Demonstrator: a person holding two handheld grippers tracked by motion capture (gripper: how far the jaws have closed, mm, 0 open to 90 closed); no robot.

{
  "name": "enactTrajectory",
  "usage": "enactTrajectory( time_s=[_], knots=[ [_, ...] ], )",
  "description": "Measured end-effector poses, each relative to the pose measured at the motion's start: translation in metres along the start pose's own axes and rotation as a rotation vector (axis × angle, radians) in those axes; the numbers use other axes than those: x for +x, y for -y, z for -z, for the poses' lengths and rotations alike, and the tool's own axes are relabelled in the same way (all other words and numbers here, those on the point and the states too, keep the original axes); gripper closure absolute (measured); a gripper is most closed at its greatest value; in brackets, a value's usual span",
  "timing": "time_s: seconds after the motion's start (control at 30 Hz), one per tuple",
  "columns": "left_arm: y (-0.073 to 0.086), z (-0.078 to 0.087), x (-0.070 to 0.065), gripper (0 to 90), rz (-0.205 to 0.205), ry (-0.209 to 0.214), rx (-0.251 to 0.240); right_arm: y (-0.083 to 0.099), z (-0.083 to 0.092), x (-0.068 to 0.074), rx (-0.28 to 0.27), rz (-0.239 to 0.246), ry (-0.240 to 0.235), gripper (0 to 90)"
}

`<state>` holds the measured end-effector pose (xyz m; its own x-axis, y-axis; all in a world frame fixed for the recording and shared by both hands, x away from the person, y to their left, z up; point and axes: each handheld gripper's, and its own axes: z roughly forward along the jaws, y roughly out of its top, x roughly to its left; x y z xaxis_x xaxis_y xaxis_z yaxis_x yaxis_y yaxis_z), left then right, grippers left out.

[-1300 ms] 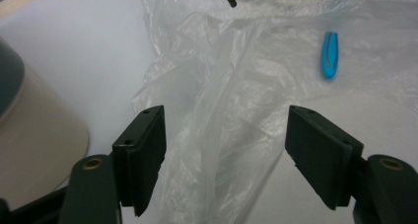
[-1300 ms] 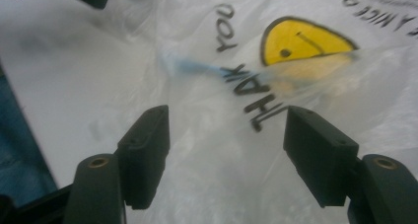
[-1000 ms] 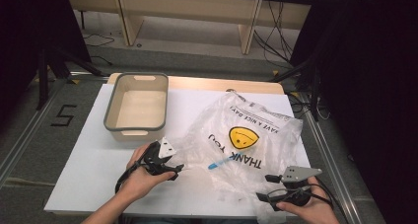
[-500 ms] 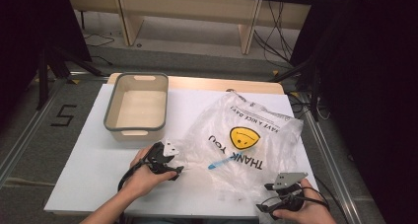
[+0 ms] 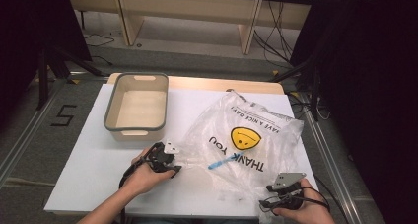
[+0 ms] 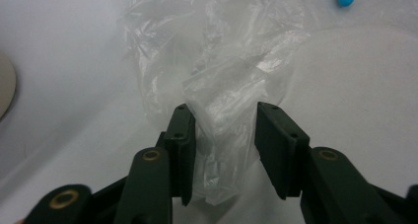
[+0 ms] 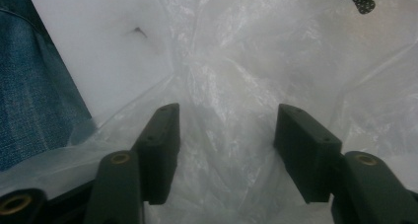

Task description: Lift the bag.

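High view had the clear plastic bag (image 5: 241,145) spread across the white surface (image 5: 84,174), between the two hand-held grippers. The left hand-held gripper (image 5: 173,161) sat at the bag's left edge; in the left gripper view (image 6: 222,150) its jaws had just been closing, with a bunched fold of plastic between them that the pads had not yet clamped. The right hand-held gripper (image 5: 276,187) lay at the bag's near right corner; in the right gripper view (image 7: 226,150) its jaws had also just been closing, standing apart over film. A grey tub (image 5: 112,116) stood beyond the left one.
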<state>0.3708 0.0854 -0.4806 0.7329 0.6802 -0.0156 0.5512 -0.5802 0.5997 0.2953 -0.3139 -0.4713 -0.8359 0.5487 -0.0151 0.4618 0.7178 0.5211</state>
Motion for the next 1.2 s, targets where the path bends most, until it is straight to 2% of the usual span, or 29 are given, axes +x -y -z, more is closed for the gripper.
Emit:
enactTrajectory(
  time_s=[0.2,0.27,0.33,0.5,0.63,0.73,0.77,0.83,1.0,1.07,1.2],
  knots=[
    [-0.004,-0.001,-0.004,76.8,0.023,-0.002,0.023,0.001,0.001,-0.003,-0.008,-0.02,0.024,58.6],
    [-0.005,-0.001,-0.007,83.5,0.015,-0.002,0.025,-0.001,0.001,-0.002,0.005,-0.015,0.023,61.7],
    [-0.006,-0.002,-0.01,88.0,-0.008,-0.02,0.028,-0.002,0.001,-0.002,0.009,-0.019,0.018,65.2],
    [-0.005,-0.002,-0.014,89.3,-0.029,-0.038,0.02,0.0,0.0,-0.006,-0.004,-0.037,0.012,74.8],
    [-0.004,0.0,-0.014,89.5,-0.037,-0.026,0.014,0.0,0.0,-0.007,-0.003,-0.039,0.007,80.3],
    [-0.002,0.003,-0.015,89.5,-0.041,-0.001,0.008,0.0,0.0,-0.006,-0.007,-0.034,-0.002,90.0],
    [-0.002,0.005,-0.015,89.5,-0.044,0.001,0.003,0.0,0.0,-0.006,-0.008,-0.03,-0.007,90.0],
    [0.0,0.009,-0.017,89.5,-0.053,0.004,-0.009,0.001,0.0,-0.007,-0.014,-0.039,-0.014,90.0],
    [0.002,0.023,-0.018,89.5,-0.047,0.021,-0.059,0.001,0.003,-0.009,-0.028,-0.059,-0.035,90.0],
    [0.0,0.03,-0.019,89.5,-0.048,0.016,-0.094,-0.002,0.005,-0.009,-0.057,-0.066,-0.056,90.0],
    [-0.004,0.045,-0.018,89.6,-0.043,0.005,-0.174,-0.009,0.013,-0.008,-0.116,-0.059,-0.056,90.0]
  ],
)
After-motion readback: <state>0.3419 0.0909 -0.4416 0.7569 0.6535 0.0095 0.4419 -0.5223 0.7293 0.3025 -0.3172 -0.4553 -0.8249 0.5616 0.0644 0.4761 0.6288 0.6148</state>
